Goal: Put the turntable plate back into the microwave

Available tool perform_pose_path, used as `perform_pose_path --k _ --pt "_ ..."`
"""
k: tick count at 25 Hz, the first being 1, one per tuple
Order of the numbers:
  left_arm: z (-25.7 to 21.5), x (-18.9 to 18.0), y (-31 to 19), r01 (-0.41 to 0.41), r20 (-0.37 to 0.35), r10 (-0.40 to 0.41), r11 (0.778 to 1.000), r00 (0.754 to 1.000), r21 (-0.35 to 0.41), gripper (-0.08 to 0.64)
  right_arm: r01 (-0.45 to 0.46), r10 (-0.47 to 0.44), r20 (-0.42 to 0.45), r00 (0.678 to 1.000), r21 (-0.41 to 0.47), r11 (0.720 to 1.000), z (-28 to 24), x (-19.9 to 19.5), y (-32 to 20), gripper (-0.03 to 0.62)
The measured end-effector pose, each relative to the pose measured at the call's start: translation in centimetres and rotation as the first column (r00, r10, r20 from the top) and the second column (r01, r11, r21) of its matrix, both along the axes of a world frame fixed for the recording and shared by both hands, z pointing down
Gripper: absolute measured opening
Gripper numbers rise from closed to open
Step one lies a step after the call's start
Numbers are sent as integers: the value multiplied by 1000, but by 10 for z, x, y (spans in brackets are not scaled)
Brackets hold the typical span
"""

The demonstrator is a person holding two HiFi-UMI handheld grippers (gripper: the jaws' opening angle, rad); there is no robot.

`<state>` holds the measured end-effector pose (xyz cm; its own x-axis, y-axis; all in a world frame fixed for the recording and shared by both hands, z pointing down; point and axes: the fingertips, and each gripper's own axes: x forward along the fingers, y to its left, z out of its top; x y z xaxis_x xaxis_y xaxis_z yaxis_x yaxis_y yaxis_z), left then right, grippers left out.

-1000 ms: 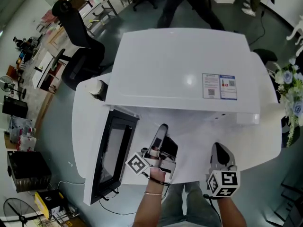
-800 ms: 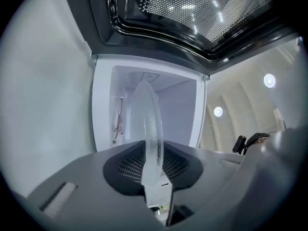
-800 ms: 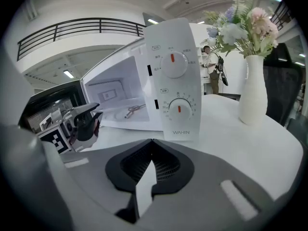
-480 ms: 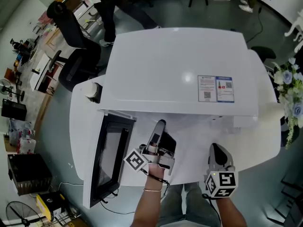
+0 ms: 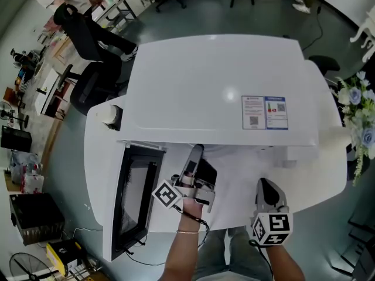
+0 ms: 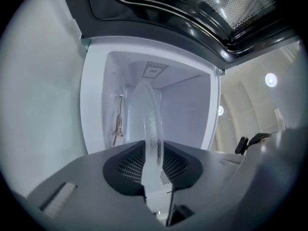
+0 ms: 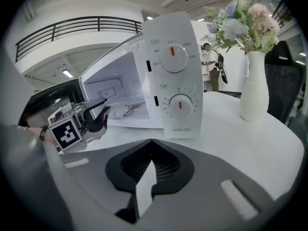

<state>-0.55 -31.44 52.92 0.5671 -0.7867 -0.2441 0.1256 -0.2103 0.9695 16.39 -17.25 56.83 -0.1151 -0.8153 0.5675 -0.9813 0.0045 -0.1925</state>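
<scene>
The white microwave [image 5: 222, 86] stands on a round white table [image 5: 96, 163] with its door [image 5: 137, 198] swung open to the left. My left gripper [image 5: 195, 152] points at the cavity mouth and is shut on the clear glass turntable plate [image 6: 151, 129], held edge-on between the jaws. Ahead of it lies the white cavity [image 6: 149, 95] with a roller ring [image 6: 119, 124] on its floor. The right gripper view shows the left gripper [image 7: 91, 117] in front of the cavity [image 7: 115, 95]. My right gripper [image 5: 265, 185] rests near the table's front edge, shut and empty [image 7: 150, 165].
A white vase of flowers [image 7: 254, 90] stands right of the microwave's control panel [image 7: 173, 76]. A small round object [image 5: 108, 115] sits on the table at the microwave's back left corner. Black office chairs [image 5: 88, 69] and desks stand beyond the table.
My left gripper has edged a little toward the cavity with the plate. The right gripper has stayed put. A person behind the microwave has walked off to the left.
</scene>
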Motion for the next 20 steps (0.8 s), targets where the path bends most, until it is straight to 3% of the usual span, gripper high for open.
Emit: perform_pose_path --k 20 --pt "5 11 -29 1 18 -1 1000 1000 -19 86 -15 15 3 1000 -17 1000 3 4 -6 9"
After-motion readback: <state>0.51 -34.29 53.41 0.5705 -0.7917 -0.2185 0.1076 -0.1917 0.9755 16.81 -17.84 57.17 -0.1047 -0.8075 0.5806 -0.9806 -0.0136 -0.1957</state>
